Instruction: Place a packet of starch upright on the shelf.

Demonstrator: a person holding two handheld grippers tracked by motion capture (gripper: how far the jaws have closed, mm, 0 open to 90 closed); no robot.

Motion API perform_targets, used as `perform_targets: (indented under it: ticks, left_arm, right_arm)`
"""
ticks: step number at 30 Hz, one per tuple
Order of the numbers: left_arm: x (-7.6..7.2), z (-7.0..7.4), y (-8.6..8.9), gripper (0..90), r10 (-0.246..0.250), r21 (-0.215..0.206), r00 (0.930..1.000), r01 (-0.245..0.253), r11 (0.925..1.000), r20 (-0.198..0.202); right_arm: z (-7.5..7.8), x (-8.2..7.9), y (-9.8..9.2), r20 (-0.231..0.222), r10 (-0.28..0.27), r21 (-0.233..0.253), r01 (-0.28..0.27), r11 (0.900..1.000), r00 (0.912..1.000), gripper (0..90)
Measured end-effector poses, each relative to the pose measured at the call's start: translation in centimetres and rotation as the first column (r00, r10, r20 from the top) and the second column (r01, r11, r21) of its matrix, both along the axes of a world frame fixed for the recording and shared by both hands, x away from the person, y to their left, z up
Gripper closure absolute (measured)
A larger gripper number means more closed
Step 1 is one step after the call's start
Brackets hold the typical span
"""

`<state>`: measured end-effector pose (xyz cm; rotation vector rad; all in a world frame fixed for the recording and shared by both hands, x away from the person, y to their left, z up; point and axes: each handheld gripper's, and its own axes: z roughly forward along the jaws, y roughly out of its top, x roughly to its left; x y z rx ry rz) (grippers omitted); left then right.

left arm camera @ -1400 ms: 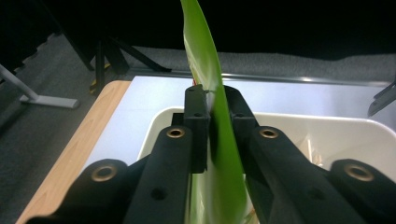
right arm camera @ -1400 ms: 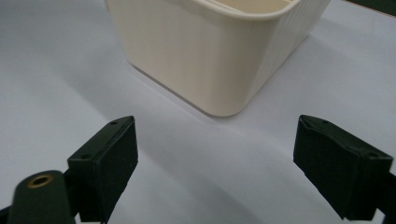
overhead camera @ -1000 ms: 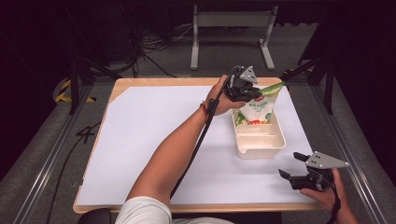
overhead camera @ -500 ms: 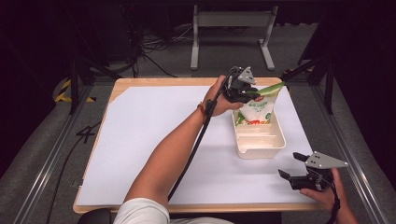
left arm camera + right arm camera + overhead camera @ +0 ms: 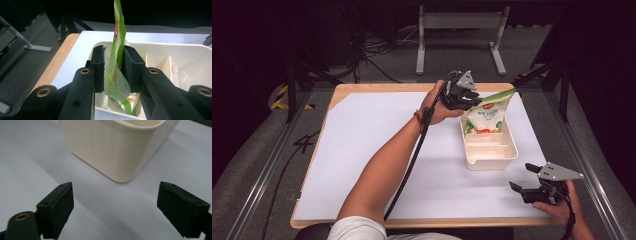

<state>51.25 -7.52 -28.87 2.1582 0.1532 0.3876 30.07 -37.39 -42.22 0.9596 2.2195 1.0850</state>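
The bench, under its white sheet, carries a cream divided tray toward the right, and a green-and-white pouch stands upright in the tray's far compartment. A second ago the left tongs sat in almost this same spot at the pouch's top corner; since then they have barely drifted, and the pouch has kept its lean and its footing in the tray. By my reading the placing is essentially done and the release is the step in hand — the left gripper view backs this up, since the pouch's green edge runs up between the two black pads with a sliver of gap on the left side, so the left tongs look slackened, loosely bracketing the film and not clamping it. That gap cannot be made out from the high view, where the hand hides the pads. The high view in turn gives the whole layout: the right tongs wait near the bench's front right corner, well apart from the tray. The right gripper view shows those tongs spread wide and empty, aimed at the tray's near rounded corner — a wall the left gripper view leaves out.
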Motion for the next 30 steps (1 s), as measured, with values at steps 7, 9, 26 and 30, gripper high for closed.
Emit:
perform_targets:
  ticks: [7,9,26,30]
  left_arm:
    - [-0.6,-0.2,0.6,59.7,0.033,0.026,0.9988,-0.034,0.9991,0.036]
    - [-0.8,-0.2,0.9,51.6,0.066,0.03,0.9969,-0.068,0.9973,0.042]
    - [-2.0,-2.1,5.1,35.1,0.162,0.096,0.9832,-0.17,0.9808,0.084]
    - [-2.3,-2.5,6.6,31.0,0.186,0.106,0.9802,-0.192,0.9756,0.07]
  right_arm:
    - [0.0,0.0,0.1,0.002,0.001,-0.01,-0.001,1.0,1.0,13.7]
    - [0.0,0.0,0.1,0.001,0.002,-0.01,-0.002,1.0,1.0,13.7]
    - [-0.1,0.0,0.2,-0.005,0.003,-0.011,-0.003,1.0,1.0,13.7]
    - [-0.1,0.1,0.3,-0.002,0.004,-0.017,-0.004,1.0,1.0,13.7]
